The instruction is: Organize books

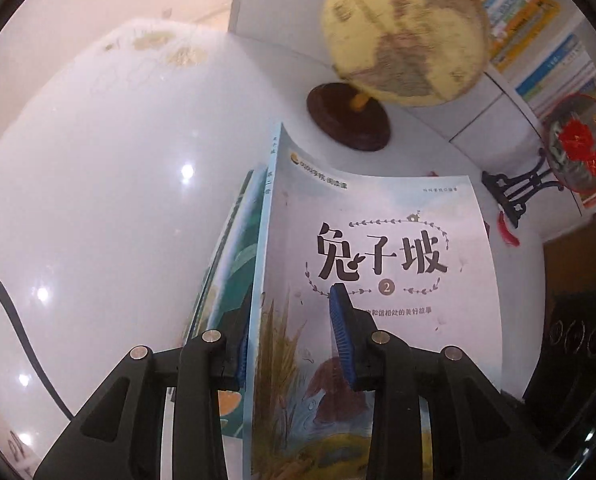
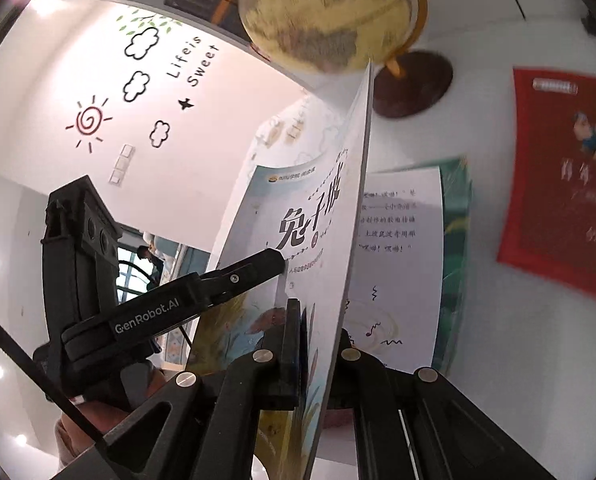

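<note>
Pale-blue book [image 1: 378, 248] clamped by both jaws; one red book [image 2: 558, 184]; one globe [image 1: 402, 32].

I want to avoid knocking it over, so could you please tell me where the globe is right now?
The globe stands on the white table at the top of both wrist views, just beyond the held book, beside the bookshelf.

Globe [image 1: 402, 32] stands on table [image 1: 97, 200] behind book [image 1: 378, 248].
</note>
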`<state>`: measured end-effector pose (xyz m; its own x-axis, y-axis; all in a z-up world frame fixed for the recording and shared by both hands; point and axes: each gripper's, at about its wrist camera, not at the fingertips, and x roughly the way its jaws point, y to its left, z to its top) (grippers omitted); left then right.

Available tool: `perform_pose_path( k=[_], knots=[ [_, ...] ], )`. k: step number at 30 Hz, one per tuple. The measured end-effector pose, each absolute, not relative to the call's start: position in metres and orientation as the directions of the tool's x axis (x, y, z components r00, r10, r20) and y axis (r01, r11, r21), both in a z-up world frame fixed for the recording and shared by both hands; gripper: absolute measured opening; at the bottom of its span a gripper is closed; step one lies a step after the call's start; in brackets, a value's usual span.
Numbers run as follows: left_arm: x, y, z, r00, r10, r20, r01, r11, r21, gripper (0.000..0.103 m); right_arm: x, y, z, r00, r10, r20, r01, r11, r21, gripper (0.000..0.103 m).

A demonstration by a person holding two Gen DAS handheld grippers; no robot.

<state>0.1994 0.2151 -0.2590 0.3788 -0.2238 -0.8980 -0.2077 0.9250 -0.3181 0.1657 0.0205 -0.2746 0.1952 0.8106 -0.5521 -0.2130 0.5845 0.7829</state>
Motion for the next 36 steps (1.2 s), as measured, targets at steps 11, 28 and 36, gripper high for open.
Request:
perform_pose_path(
  k=[11,28,36],
  knots=[
    [0.211,0.208,-0.292,0.328,-0.13,-0.936,-0.21,0.956,-0.206,0.034,0.167,0.035,-0.303,0.236,0.747,-0.622,-0.17,0.662,0.73,0.009],
    [0.258,0.156,-0.254,0.329,-0.164,-0.93,-0.074,0.977,-0.199,0.077,0.176,-0.053,-0.297,0.34,0.588,-0.734,-0.06,0.792,0.607,0.059],
    [0.308,0.069,-0.268,0.272,-0.256,-0.928,0.067,0.967,-0.247,0.077,0.192,-0.139,-0.32,0.427,0.423,-0.8,0.055,0.87,0.489,0.059]
  ],
)
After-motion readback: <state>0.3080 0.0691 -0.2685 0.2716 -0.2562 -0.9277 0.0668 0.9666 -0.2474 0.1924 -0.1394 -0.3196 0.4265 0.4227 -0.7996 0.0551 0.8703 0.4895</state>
